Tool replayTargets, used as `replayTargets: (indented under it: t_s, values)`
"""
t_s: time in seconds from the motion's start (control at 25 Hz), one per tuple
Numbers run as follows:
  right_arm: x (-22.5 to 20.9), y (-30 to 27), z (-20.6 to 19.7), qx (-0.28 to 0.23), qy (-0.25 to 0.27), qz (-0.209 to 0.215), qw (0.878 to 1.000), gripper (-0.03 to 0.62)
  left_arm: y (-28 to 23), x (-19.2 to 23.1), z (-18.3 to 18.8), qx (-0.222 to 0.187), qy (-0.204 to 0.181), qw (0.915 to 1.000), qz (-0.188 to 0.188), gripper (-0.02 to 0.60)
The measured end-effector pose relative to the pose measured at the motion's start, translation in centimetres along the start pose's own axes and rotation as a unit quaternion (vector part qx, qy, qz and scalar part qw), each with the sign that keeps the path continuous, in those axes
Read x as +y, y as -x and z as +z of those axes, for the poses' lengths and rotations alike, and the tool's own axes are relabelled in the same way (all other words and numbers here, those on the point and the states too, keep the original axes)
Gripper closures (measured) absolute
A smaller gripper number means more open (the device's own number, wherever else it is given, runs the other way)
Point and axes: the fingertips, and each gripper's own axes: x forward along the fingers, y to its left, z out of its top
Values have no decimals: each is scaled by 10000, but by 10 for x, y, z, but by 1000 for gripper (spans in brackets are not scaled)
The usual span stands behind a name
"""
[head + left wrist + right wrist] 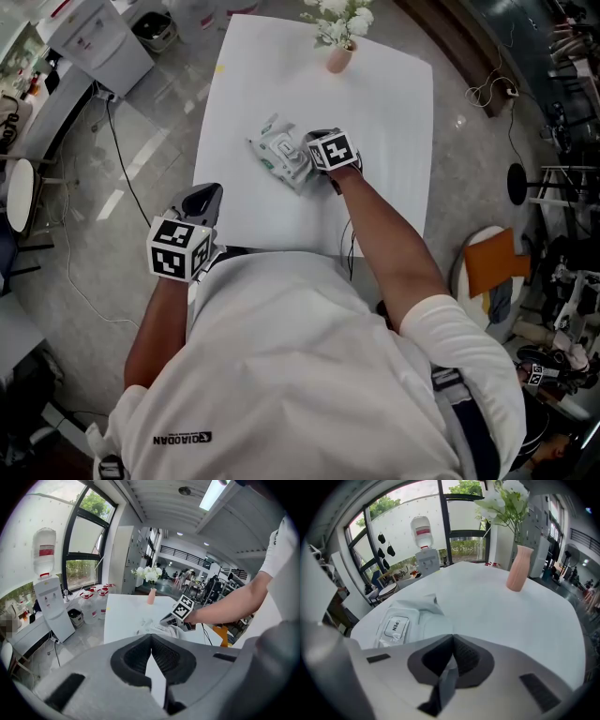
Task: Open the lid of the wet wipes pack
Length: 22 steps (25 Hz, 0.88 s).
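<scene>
The left claw (208, 193), closed and empty, hangs at the near edge of the white worktop (384, 112), well apart from the wet wipes pack (279, 153), which lies slantwise at mid-worktop. Its lid (395, 626), marked OPEN, sits left of the closed right claw (452, 640), which appears to pinch the pack's right-hand wrapper end.

**A:** You wore a white short-sleeved shirt (309, 356), didn't you?

**B:** You did. It had dark lettering (183, 438) low on the back, and there was a dark belt (469, 422) at your waist.

**A:** And what did your tools look like?

**B:** Your left gripper (151, 638) and right gripper (452, 638) were grey shells with black ribbed pads (166, 656). Each carried a white cube (178, 248) printed with black square markers.
</scene>
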Motion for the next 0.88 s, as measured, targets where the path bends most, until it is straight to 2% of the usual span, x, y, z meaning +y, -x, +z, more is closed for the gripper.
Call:
replayTargets:
  t_s: [0.2, 0.4, 0.64, 0.88]
  values:
    - [-2, 6, 3, -72, 75, -101, 9999, 567, -2, -2, 2, -11, -61, 10000, -41, 572]
    - [-4, 26, 11, -355, 35, -223, 9991, 564, -5, -7, 12, -65, -194, 9997, -138, 572]
    - [6, 70, 34, -1066, -121, -170, 9941, 563, -14, -17, 26, -183, -441, 9983, -340, 572]
    - [33, 142, 51, -1866, -521, -39, 9810, 563, -12, -35, 59, -633, -624, 9944, -579, 572]
